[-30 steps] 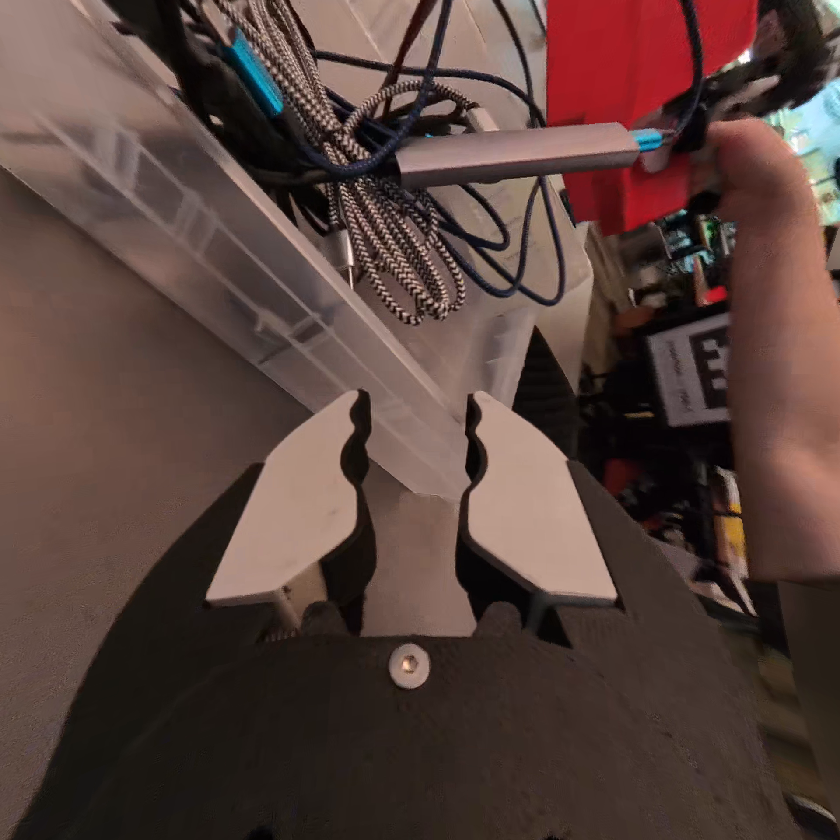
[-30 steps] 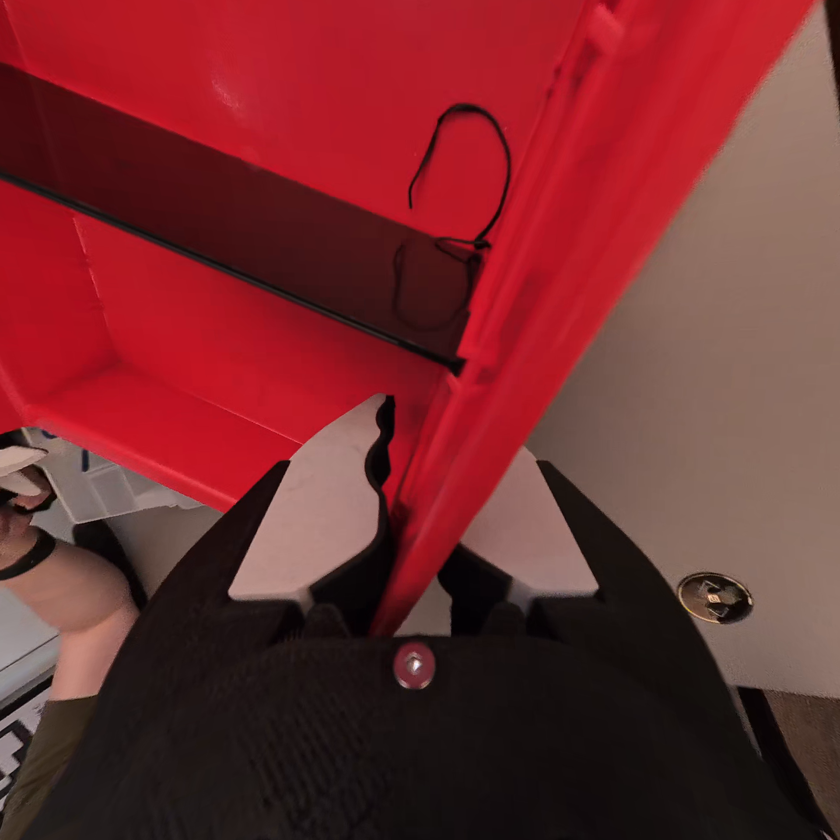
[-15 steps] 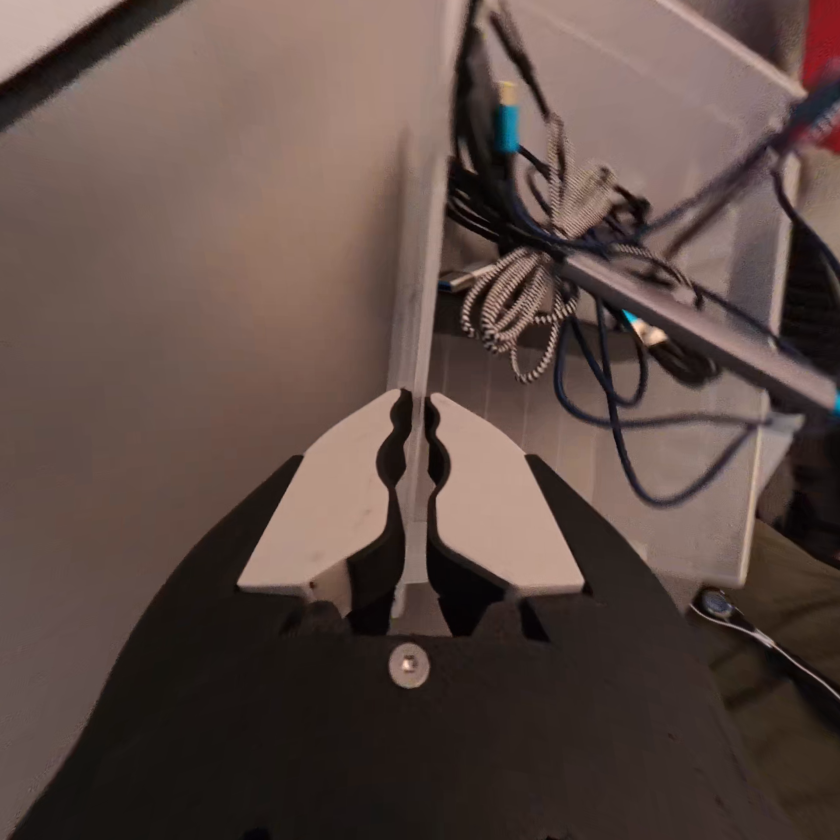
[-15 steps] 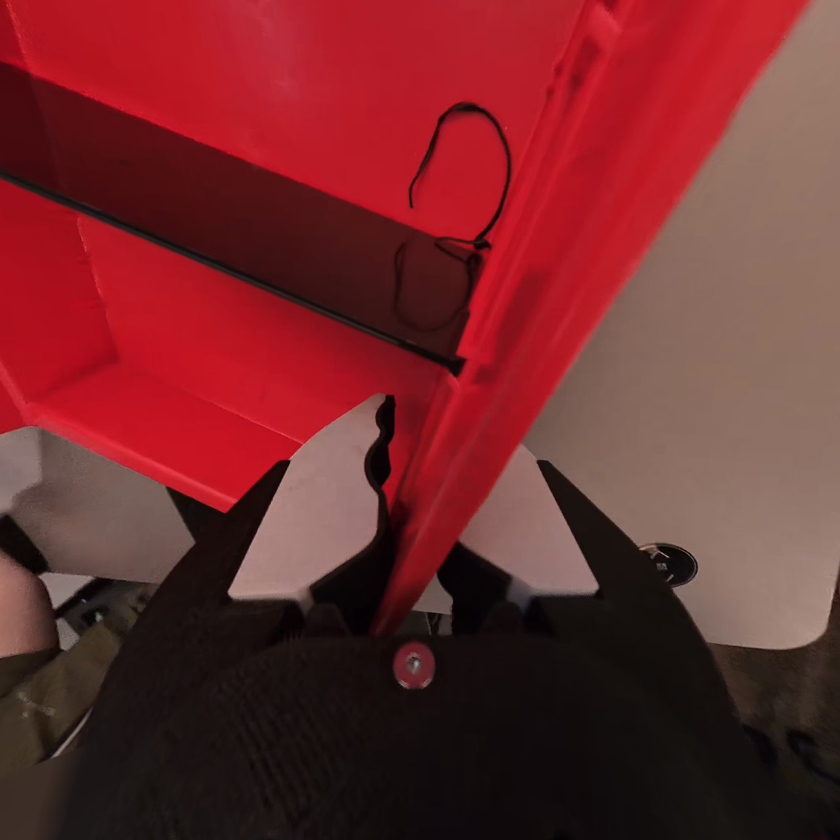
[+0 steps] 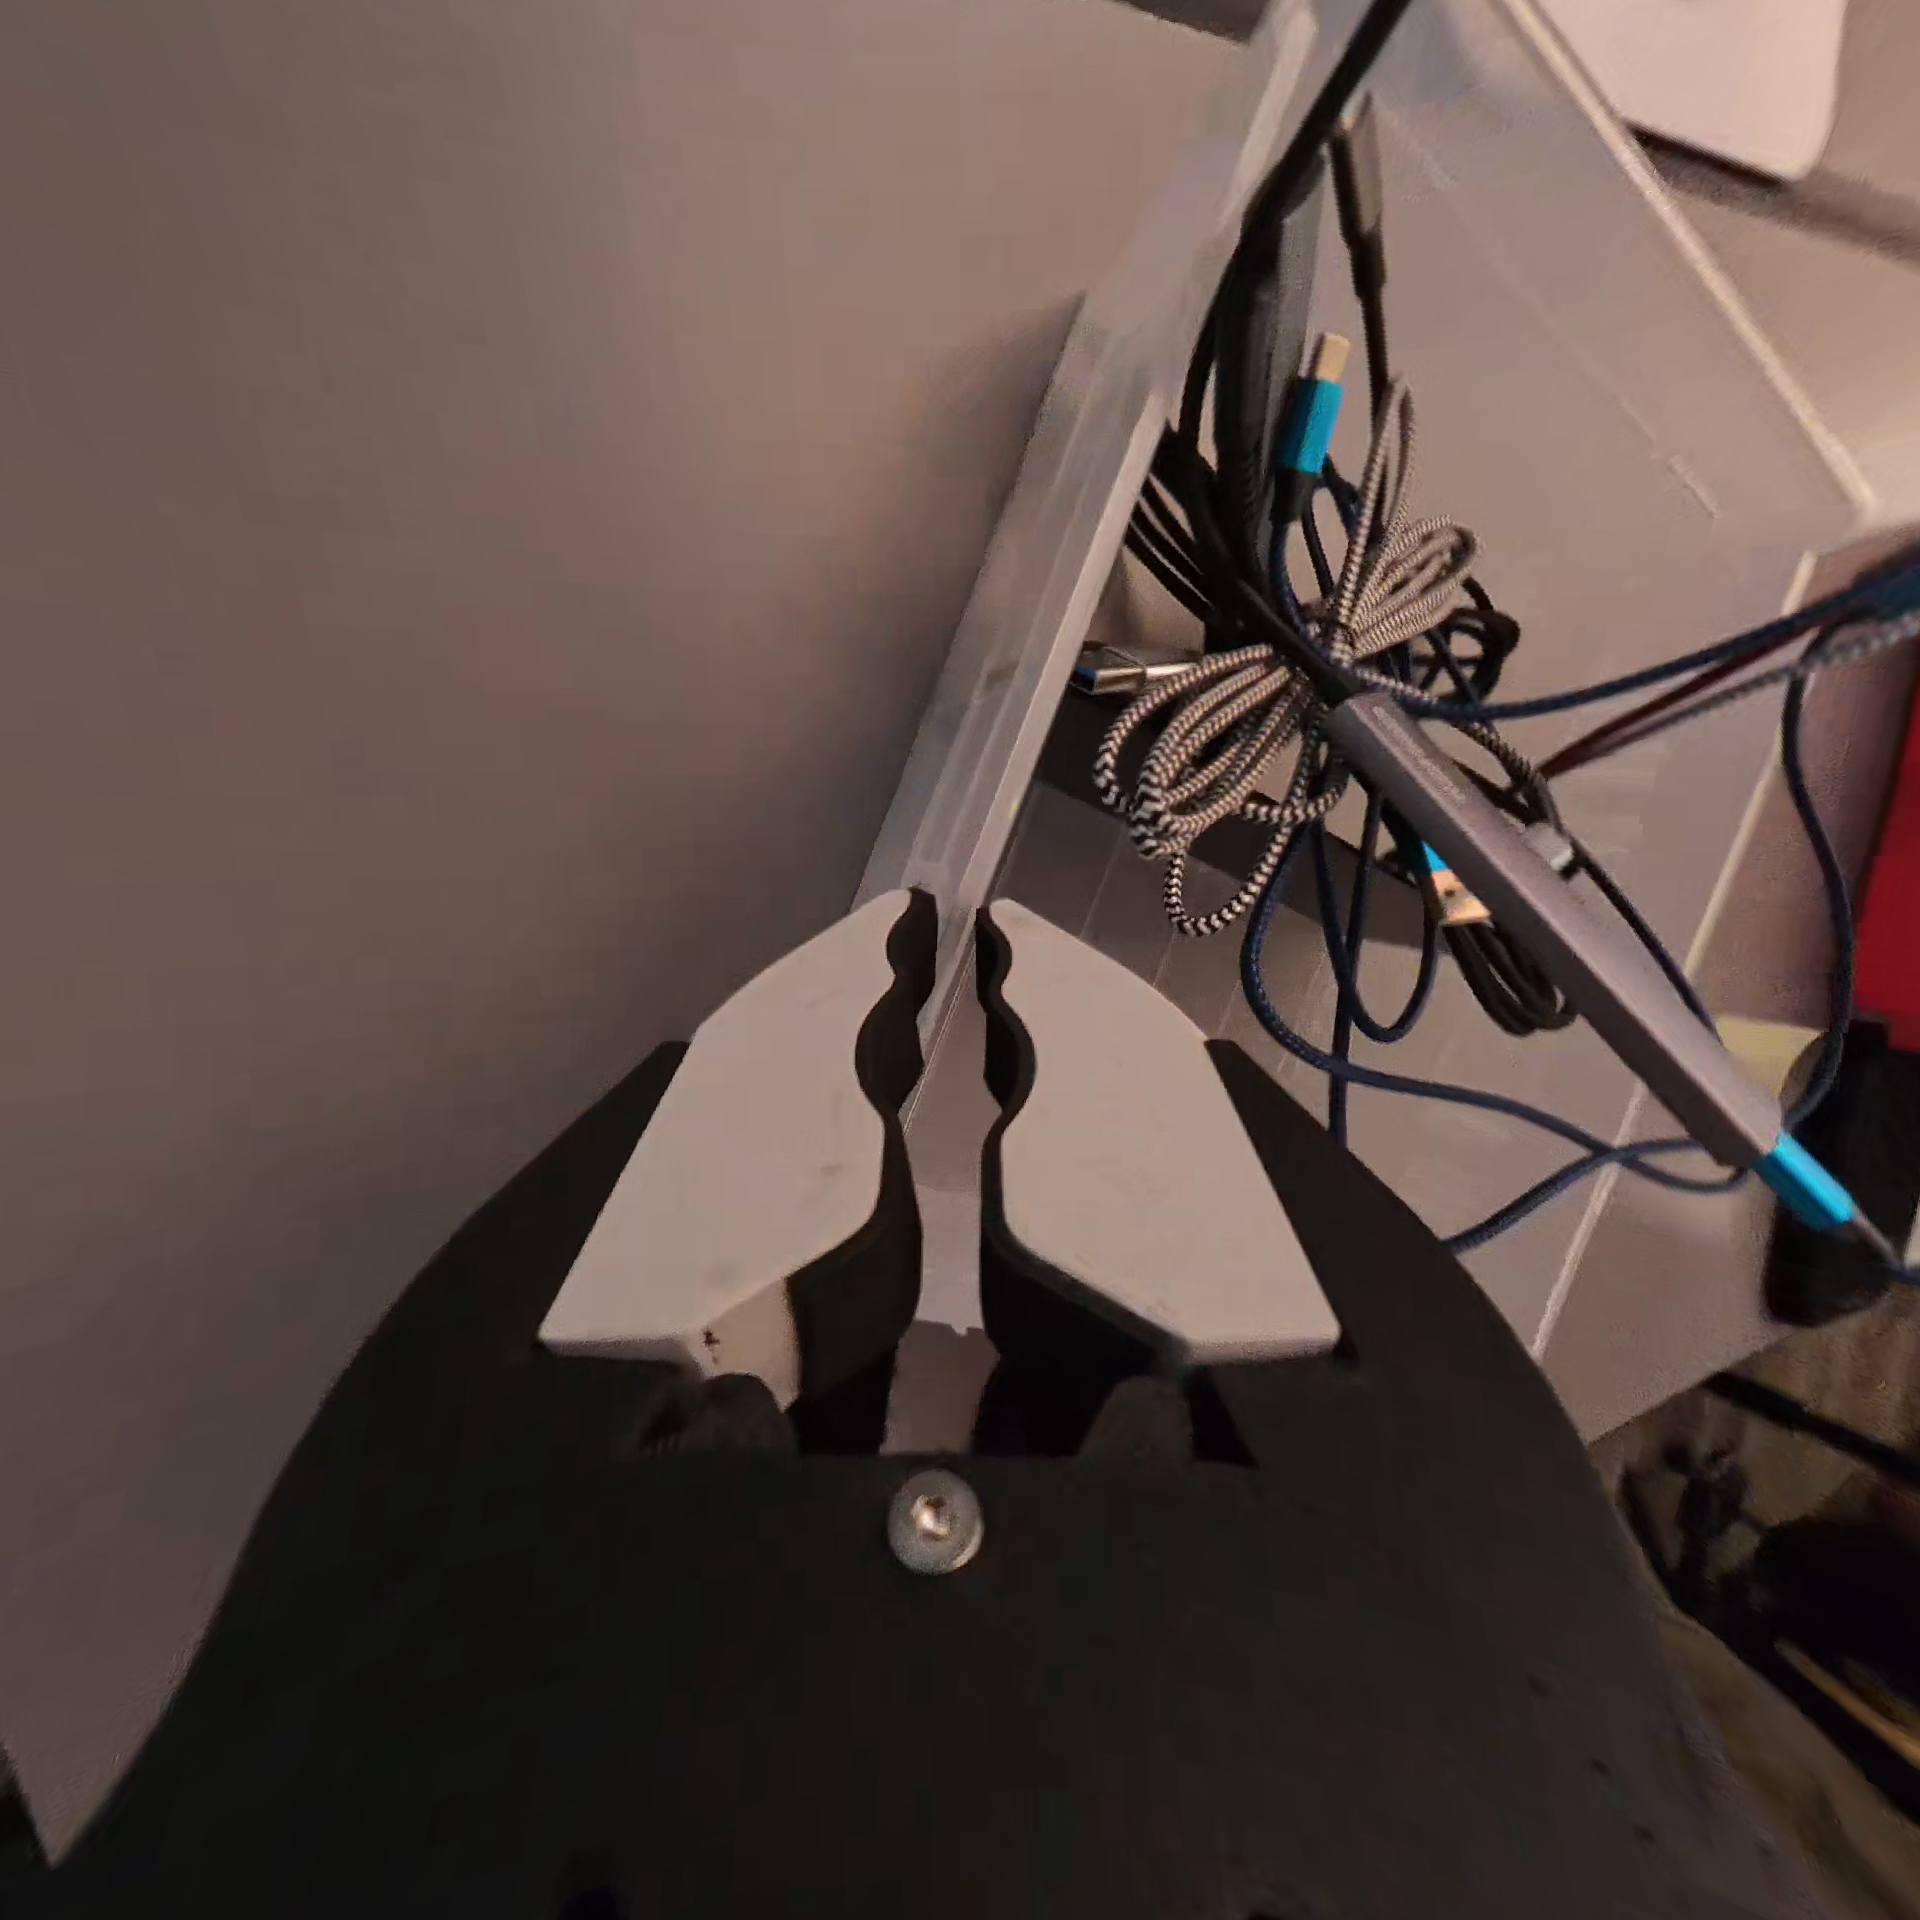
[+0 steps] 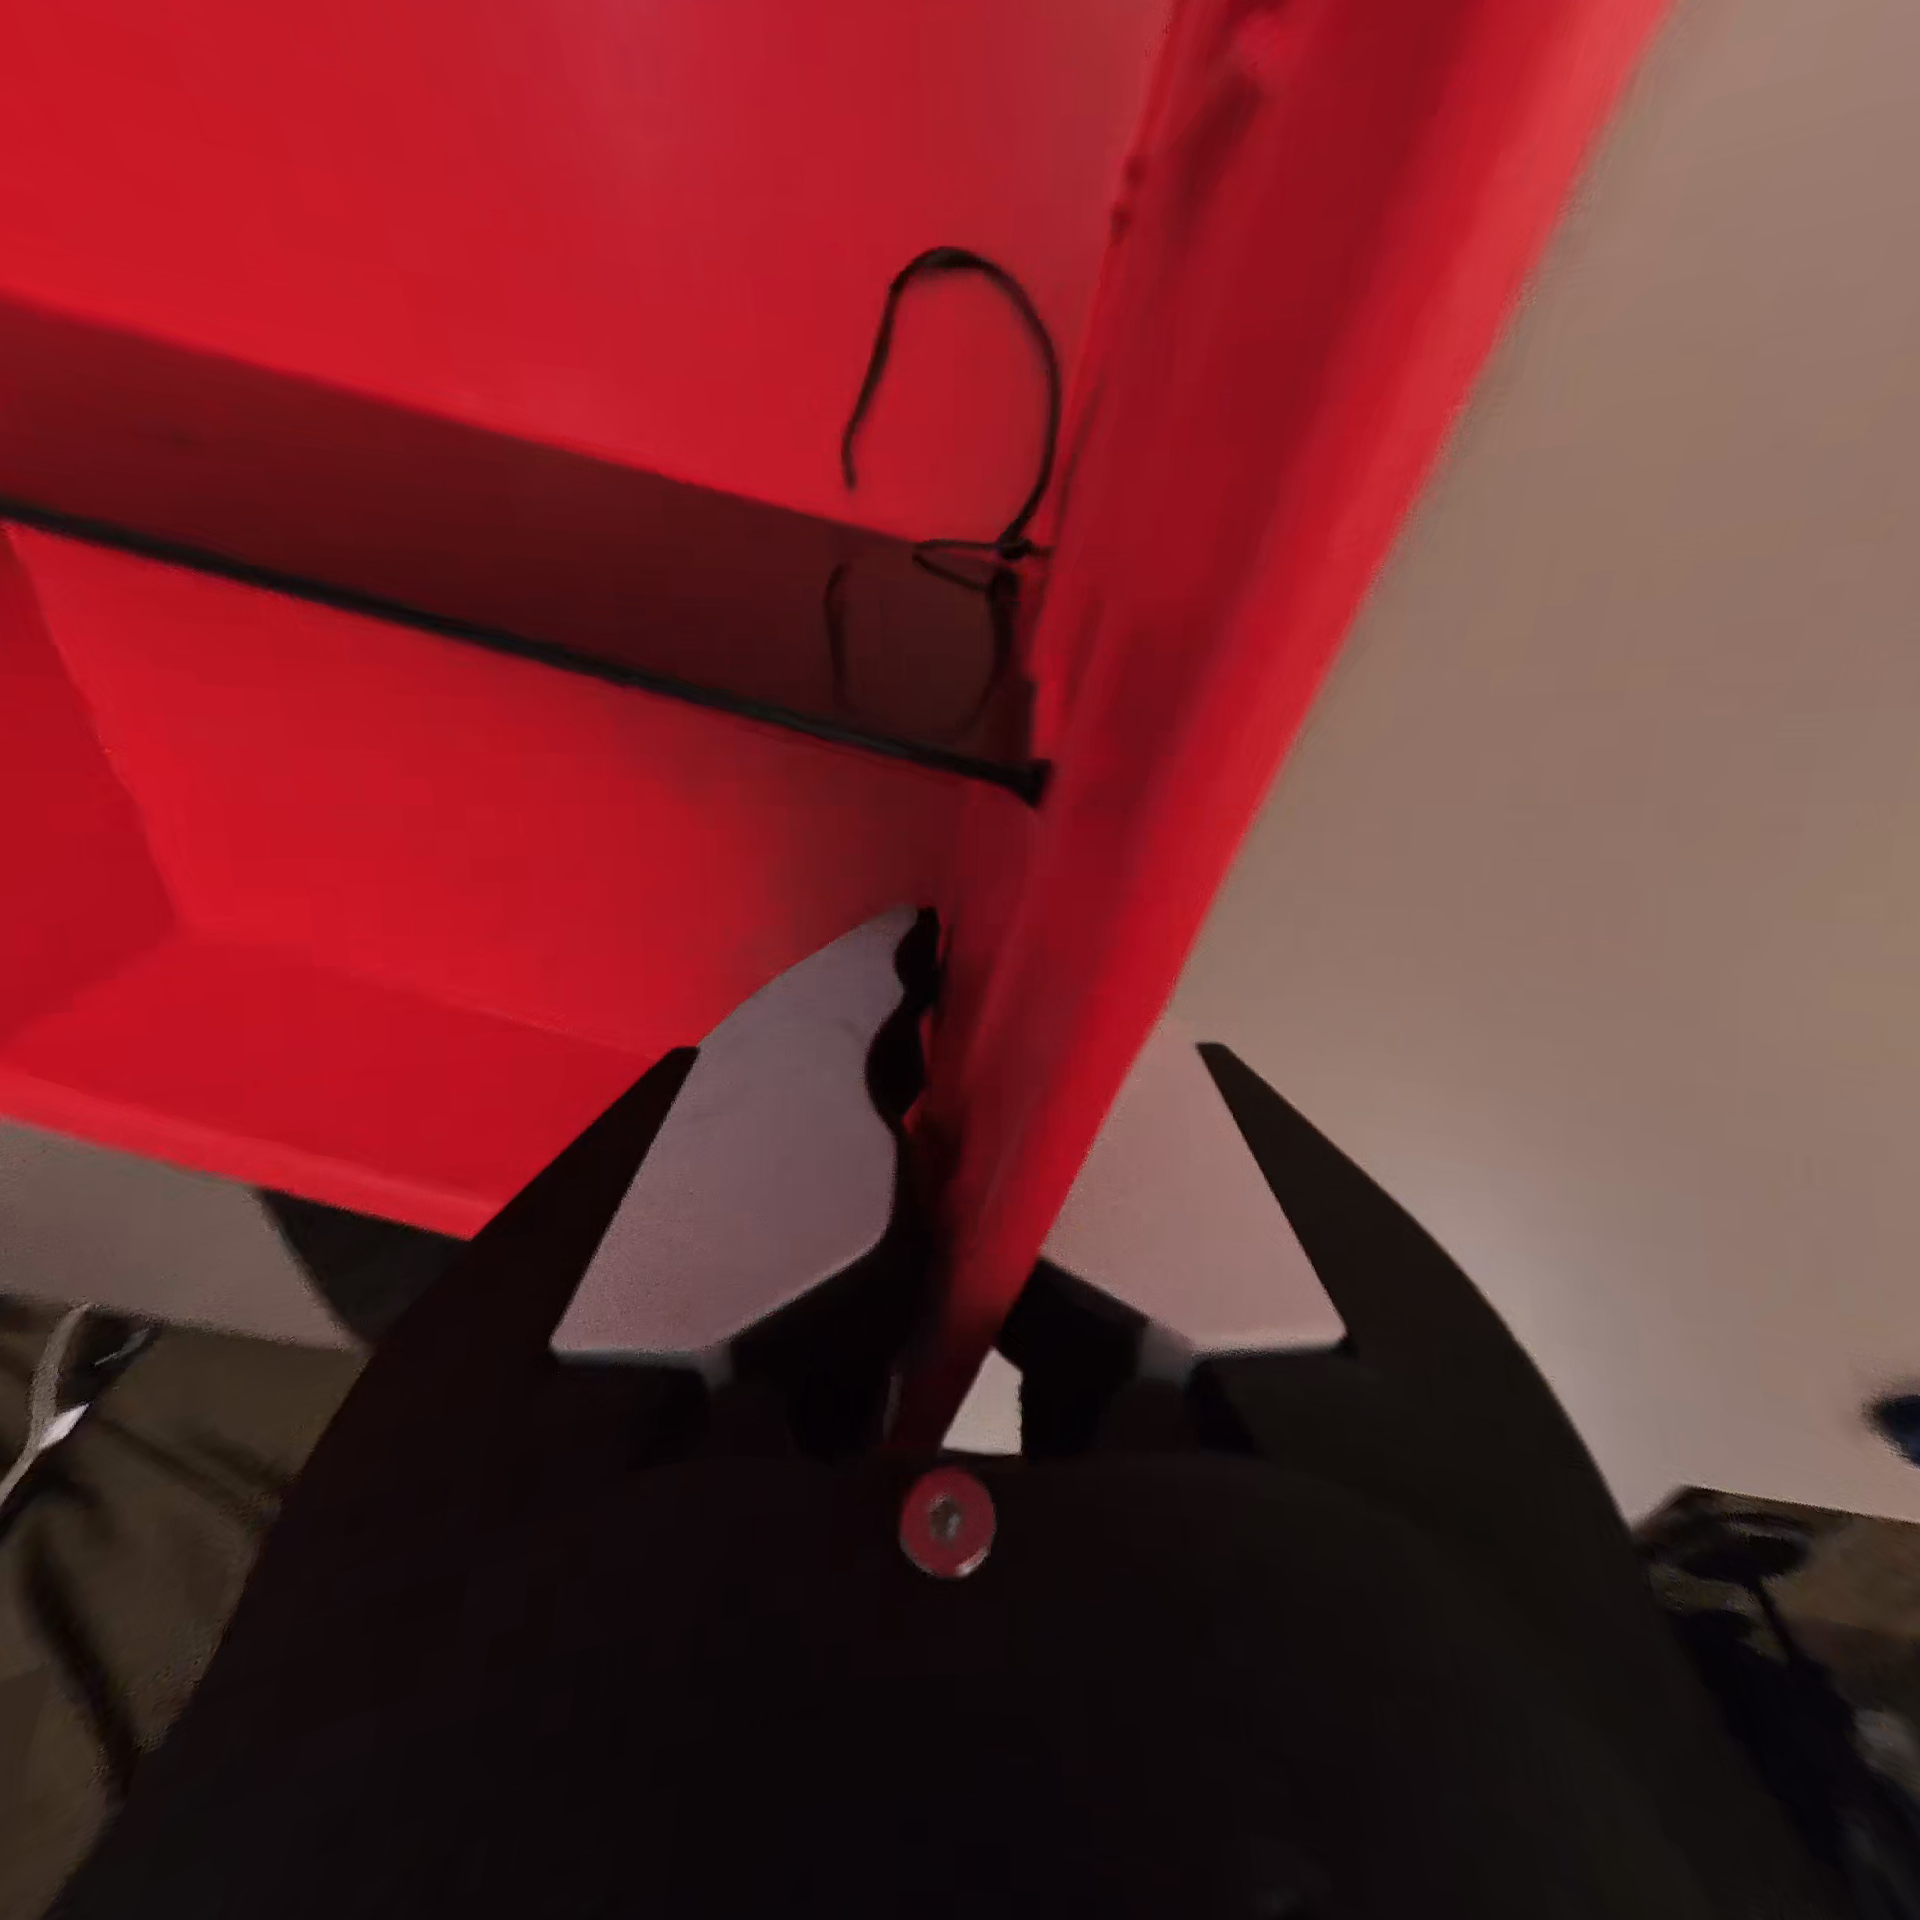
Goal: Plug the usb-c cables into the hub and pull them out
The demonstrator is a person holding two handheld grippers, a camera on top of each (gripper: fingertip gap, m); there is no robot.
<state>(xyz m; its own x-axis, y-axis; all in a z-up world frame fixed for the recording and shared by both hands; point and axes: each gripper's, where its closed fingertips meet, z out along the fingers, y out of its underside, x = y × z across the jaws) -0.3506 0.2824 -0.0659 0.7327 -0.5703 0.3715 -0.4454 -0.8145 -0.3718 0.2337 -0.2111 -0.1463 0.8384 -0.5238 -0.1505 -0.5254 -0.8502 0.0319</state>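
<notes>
In the left wrist view my left gripper (image 5: 956,920) is shut on the rim of a clear plastic bin (image 5: 1023,665). The bin holds a grey hub (image 5: 1538,894) lying slantwise, with a blue-tipped cable (image 5: 1808,1190) plugged into its lower end. Around it lie a black-and-white braided cable (image 5: 1226,727), dark blue cables (image 5: 1340,997) and a loose blue plug (image 5: 1311,416). In the right wrist view my right gripper (image 6: 961,935) is shut on the side wall of a red bin (image 6: 1132,727). Only its left finger (image 6: 769,1132) shows; the wall hides the right one.
A thin black cord loop (image 6: 966,416) and a dark divider (image 6: 499,592) sit inside the red bin. The red bin also shows at the right edge of the left wrist view (image 5: 1896,831). A pale tabletop (image 5: 416,520) lies under both bins. Dark clutter fills the lower right (image 5: 1766,1558). Across from one pair of fingers to the other is roughly 75 centimetres.
My left gripper closed on the clear bin's rim and the bin swung round in view. The hand that held the hub has left the left view. The right gripper kept its grip while the red bin moved.
</notes>
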